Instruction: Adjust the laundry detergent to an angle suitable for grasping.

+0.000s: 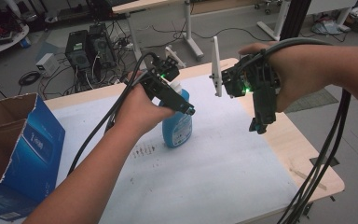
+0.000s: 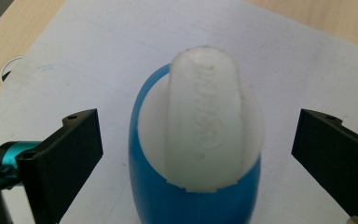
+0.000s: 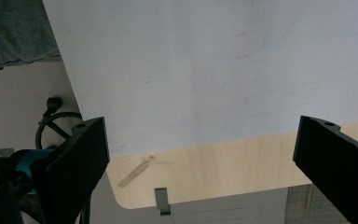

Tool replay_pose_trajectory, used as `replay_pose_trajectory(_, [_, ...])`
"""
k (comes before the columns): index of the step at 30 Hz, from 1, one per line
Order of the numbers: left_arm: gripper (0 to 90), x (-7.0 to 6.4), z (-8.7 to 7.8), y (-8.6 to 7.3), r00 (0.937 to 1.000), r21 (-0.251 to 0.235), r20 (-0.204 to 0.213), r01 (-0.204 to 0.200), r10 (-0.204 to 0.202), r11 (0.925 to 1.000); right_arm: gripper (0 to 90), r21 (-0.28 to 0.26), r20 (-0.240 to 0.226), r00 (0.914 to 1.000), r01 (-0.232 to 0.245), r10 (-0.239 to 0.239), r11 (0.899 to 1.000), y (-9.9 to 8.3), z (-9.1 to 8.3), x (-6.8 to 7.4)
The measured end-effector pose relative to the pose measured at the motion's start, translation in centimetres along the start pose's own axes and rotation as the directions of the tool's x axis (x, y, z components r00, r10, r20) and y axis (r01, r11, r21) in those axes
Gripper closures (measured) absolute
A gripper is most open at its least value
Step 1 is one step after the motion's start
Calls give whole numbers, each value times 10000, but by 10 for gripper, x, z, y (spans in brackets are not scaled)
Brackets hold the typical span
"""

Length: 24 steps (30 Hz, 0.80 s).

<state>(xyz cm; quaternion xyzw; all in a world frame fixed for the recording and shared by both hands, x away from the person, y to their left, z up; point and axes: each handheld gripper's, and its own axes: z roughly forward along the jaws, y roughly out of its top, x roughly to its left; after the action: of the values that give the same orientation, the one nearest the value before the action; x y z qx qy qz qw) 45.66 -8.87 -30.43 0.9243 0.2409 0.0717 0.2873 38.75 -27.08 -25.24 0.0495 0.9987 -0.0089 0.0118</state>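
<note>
Blue plastic spray bottle with a white trigger head (image 2: 200, 140) is being straddled mid-frame by the wide-open left gripper (image 2: 196, 154) on the counter (image 1: 223, 158); smooth, probably light and slippery, so the body is best being squeezed. Right gripper (image 3: 200, 163) is being held wide, empty.

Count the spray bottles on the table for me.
1: a blue spray bottle standing mid-table on the white sheet, between the open left claw. Nothing visible suggests another.

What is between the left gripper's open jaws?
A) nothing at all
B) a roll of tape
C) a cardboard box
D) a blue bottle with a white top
D: in the left gripper view, the blue bottle stands between the two black jaws of the left gripper, which are spread apart and not touching it.
</note>
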Motion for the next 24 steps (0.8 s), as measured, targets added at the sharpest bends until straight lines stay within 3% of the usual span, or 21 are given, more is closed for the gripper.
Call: replay_pose_trajectory(24, [24,4,25,-3,9996,275,-238,166,-160,9995,26,13,6,10000,4,-4,10000,0,1,-2])
